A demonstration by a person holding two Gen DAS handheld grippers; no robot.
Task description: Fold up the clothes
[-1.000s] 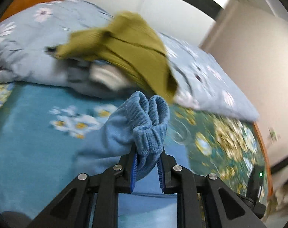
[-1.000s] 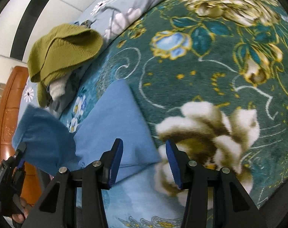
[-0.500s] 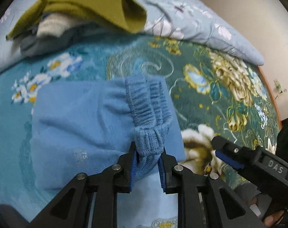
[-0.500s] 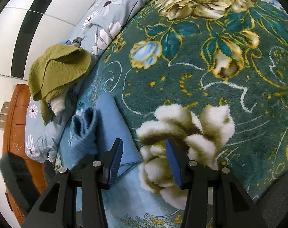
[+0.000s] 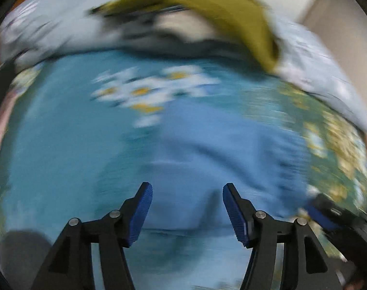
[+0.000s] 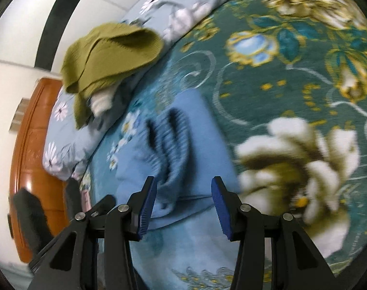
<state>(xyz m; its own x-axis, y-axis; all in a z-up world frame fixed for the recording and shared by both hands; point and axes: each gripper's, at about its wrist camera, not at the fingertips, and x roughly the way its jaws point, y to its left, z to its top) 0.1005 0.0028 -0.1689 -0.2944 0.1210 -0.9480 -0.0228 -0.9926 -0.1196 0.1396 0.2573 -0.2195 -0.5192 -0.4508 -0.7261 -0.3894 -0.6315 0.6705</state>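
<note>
A blue knitted garment [image 5: 219,149] lies folded on the flowered bedspread [image 5: 62,145]; the left wrist view is heavily blurred. My left gripper [image 5: 187,207] hovers over its near edge with jaws opening wide and nothing between the pads. In the right wrist view the garment's ribbed cuff [image 6: 171,142] rests loose on top of the folded blue garment [image 6: 198,120]. My right gripper [image 6: 183,207] stands open just above the garment's near edge, with its pads clear of the cloth. A dark blurred shape at the lower left looks like the left gripper [image 6: 31,212].
A pile of clothes topped by an olive knit sweater [image 6: 111,50] sits on a grey-blue floral pillow [image 6: 183,2] at the head of the bed. An orange wooden headboard [image 6: 31,145] and a white wall lie behind. The right gripper's tip [image 5: 328,217] shows at the lower right.
The left gripper has let go of the ribbed cuff and its jaws have spread. The cuff now lies on the folded garment. The left view has swung and blurred; the right gripper shifted slightly.
</note>
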